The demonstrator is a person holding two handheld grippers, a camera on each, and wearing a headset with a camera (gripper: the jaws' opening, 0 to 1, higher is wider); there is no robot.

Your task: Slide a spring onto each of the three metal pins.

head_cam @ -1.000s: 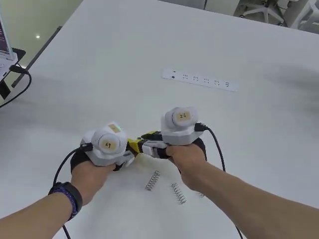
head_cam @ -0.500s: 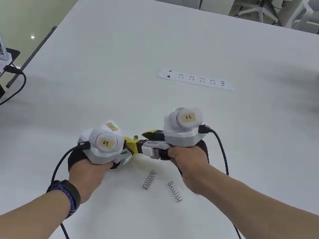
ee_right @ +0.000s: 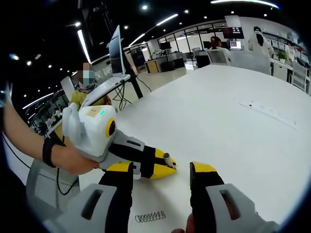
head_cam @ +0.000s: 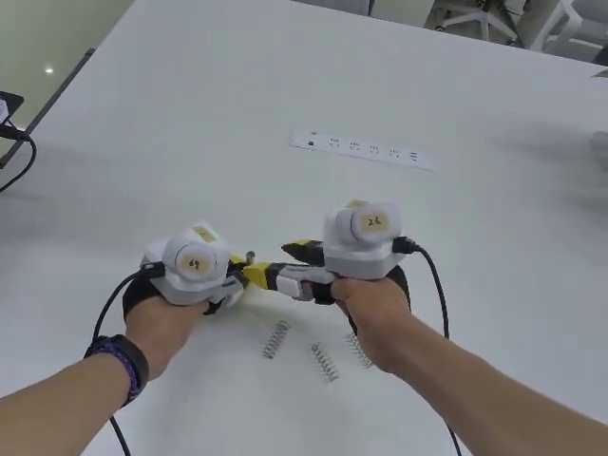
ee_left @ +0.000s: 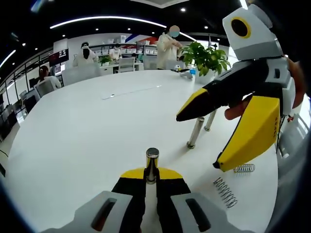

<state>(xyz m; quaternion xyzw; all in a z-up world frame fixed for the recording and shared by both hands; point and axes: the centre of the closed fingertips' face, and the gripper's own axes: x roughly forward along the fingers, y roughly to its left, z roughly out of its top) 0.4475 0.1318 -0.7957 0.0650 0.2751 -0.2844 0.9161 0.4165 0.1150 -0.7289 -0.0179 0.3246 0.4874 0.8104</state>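
Since a second ago your two hands have drawn slightly apart, leaving more of the jaws showing between them. Nearest you, three small coil springs (head_cam: 275, 339) lie loose on the white tabletop (head_cam: 190, 114), just in front of your hands; none is on a pin yet. Beyond them, your left gripper (ee_left: 152, 175) has its jaws pressed together on a short metal pin (ee_left: 152, 159), pinching it low so the shiny rounded top stands free. Your right gripper (ee_right: 160, 171) faces it with jaws spread wide and nothing between them. Just past the jaws, two more pins (ee_left: 197, 132) stand upright on the tabletop, near each other. Farther off lies a white power strip (head_cam: 361, 150). The springs look light, thin and bouncy, likely to roll or flick away; a gentle pinch across the middle of the coils, leaving one end open, should suit threading. The pin seems stiff and slick, so a firm hold near its base helps
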